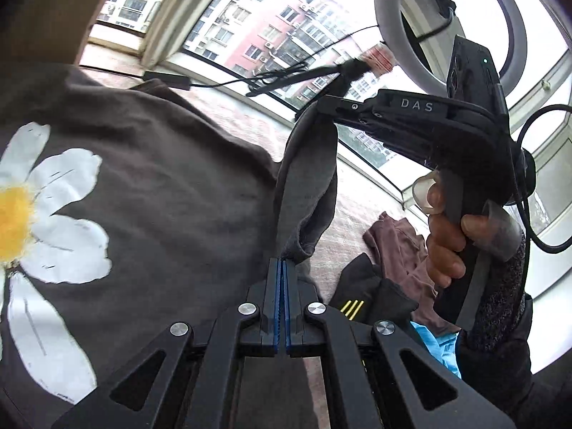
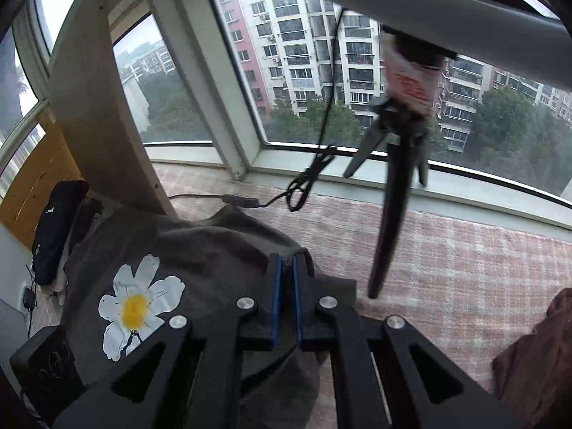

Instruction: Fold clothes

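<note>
Fabric first: the dark grey daisy-print T-shirt (image 1: 150, 186) lies partly on the pink checked bed cover (image 2: 464, 250), one edge lifted between us. We have our left gripper (image 1: 285, 268) clenched on a bunched fold, and our right gripper (image 2: 285, 268) pinching the same shirt's edge. We judge it light, limp and prone to sagging, so seams or hems suit gripping best. Farther right lies a maroon garment (image 1: 404, 246). No containers show.

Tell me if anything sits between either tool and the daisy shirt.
Nothing visible does. The left tool and the right tool are both already shut on the brown daisy shirt, lifting its edge above the pink checked cloth.
</note>
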The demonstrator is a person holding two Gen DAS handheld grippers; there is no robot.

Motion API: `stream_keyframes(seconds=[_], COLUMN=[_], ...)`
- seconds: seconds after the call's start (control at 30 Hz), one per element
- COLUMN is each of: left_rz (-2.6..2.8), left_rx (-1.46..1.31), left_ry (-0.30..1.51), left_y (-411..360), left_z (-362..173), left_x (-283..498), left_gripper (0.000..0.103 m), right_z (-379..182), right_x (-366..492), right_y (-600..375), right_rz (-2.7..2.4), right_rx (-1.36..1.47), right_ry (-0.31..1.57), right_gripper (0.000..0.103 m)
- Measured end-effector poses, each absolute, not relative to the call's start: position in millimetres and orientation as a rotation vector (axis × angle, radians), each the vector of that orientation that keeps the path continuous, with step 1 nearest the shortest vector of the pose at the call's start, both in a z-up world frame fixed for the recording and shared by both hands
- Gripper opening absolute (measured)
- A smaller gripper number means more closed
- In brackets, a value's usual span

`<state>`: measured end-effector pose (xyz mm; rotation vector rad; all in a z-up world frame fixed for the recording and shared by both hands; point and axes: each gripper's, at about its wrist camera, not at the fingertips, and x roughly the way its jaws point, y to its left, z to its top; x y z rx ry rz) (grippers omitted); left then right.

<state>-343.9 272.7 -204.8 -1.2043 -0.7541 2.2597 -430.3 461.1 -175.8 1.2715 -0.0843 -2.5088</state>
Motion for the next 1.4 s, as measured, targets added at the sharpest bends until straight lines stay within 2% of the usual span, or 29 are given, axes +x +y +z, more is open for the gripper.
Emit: stream_keyframes(seconds=[0.13, 0.2, 0.27, 0.33, 0.43, 0.47, 0.63, 0.77, 0.8, 0.87, 0.97, 1.0, 1.03, 1.23, 1.3, 1.4], left_rz=[2.298, 2.283, 2.247, 2.271, 2.323, 2.330, 2.370, 2.390, 2.391, 2.391, 2.396, 2.399, 2.402, 2.435, 2.439, 2.411], left_rx=[-1.250, -1.335, -1.403, -1.396, -1.353, -1.350, -1.389, -1.445, -1.441, -1.426, -1.425, -1.427, -1.429, -1.331, -1.366, -1.447], left_ry=[-0.794, -0.827, -0.876, -0.885, -0.861, -0.834, -0.683, -0.545, -0.537, -0.531, -0.528, -0.524, -0.520, -0.609, -0.624, -0.590], left_y=[243, 234, 222, 212, 203, 205, 220, 236, 238, 242, 243, 243, 244, 221, 214, 212], left_z=[-214, -228, -239, -235, -224, -222, -222, -233, -233, -233, -233, -233, -234, -213, -216, -222], left_x=[-337, -339, -339, -332, -326, -328, -351, -367, -370, -374, -377, -377, -378, -355, -355, -359], left_gripper=[0.001, 0.000, 0.001, 0.011, 0.023, 0.023, 0.032, 0.032, 0.032, 0.032, 0.029, 0.018, 0.002, 0.003, 0.003, 0.008], right_z=[-192, -199, -198, -190, -190, -196, -237, -239, -239, -241, -253, -257, -262, -267, -264, -252], right_x=[-440, -444, -441, -425, -401, -393, -377, -405, -413, -428, -448, -453, -457, -465, -463, -450], right_y=[418, 410, 419, 443, 479, 487, 484, 486, 485, 481, 469, 466, 464, 459, 457, 458], right_rz=[-2.373, -2.354, -2.384, -2.419, -2.451, -2.453, -2.476, -2.564, -2.557, -2.543, -2.512, -2.507, -2.506, -2.518, -2.518, -2.529], right_rx=[1.298, 1.367, 1.412, 1.380, 1.385, 1.414, 1.561, 1.517, 1.503, 1.490, 1.526, 1.542, 1.562, 1.590, 1.587, 1.565], right_ry=[-0.069, -0.075, -0.096, -0.169, -0.276, -0.297, -0.124, -0.093, -0.106, -0.119, -0.099, -0.086, -0.069, -0.021, 0.002, 0.017], right_gripper=[0.008, 0.016, 0.032, 0.038, 0.038, 0.038, 0.038, 0.037, 0.035, 0.020, 0.017, 0.017, 0.017, 0.017, 0.017, 0.017])
